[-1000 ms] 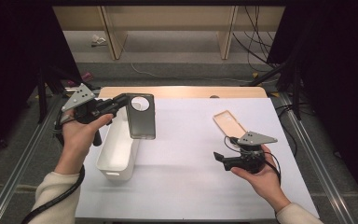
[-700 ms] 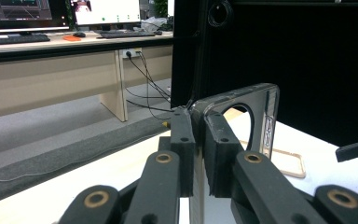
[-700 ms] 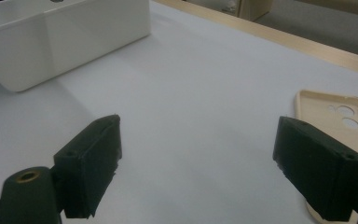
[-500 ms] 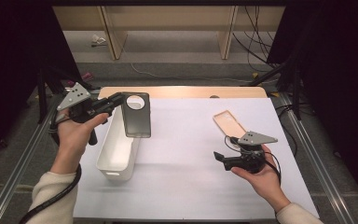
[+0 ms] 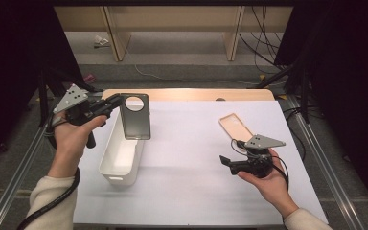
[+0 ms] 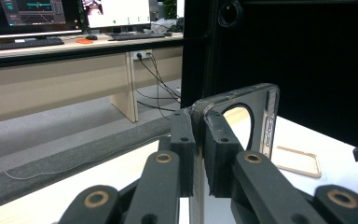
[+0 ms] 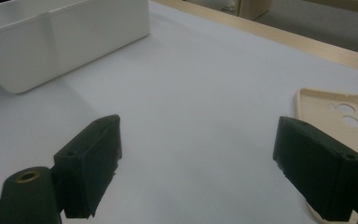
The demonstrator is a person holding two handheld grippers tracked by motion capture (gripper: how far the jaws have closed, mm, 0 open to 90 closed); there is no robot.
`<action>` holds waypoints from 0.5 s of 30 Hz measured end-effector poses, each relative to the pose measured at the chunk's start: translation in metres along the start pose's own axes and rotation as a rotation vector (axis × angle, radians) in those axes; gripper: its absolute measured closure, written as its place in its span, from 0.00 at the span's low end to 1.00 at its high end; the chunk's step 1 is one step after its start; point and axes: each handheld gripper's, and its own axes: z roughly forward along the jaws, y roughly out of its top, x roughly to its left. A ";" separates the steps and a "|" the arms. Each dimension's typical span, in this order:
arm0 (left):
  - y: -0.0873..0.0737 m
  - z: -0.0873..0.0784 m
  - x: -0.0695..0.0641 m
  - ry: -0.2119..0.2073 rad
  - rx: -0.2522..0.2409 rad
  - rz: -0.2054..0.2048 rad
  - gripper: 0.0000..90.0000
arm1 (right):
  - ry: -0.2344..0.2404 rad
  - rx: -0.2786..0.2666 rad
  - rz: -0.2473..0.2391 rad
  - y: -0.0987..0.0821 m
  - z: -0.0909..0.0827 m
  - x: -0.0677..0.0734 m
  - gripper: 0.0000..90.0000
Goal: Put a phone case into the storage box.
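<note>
2 phone cases, 1 white bin, and I am holding the dark case up.

My left tongs (image 5: pixel 111 102) are clamped tight on the edge of the dark phone case (image 5: pixel 135 116), and it hangs in the air right above the far end of the white bin (image 5: pixel 120 154). My right tongs (image 5: pixel 226 160) are wide apart and hold nothing; they hover low over the bench (image 5: pixel 191 143), near the tan phone case (image 5: pixel 234 127) that lies flat on it. I think I am on the step of putting the dark case away. Next I would lower it into the bin and let go, and then reach the right tongs for the tan case.
</note>
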 end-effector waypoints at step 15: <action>-0.002 -0.002 0.006 0.016 0.000 0.002 0.92 | -0.002 0.000 0.002 0.000 0.000 0.000 0.18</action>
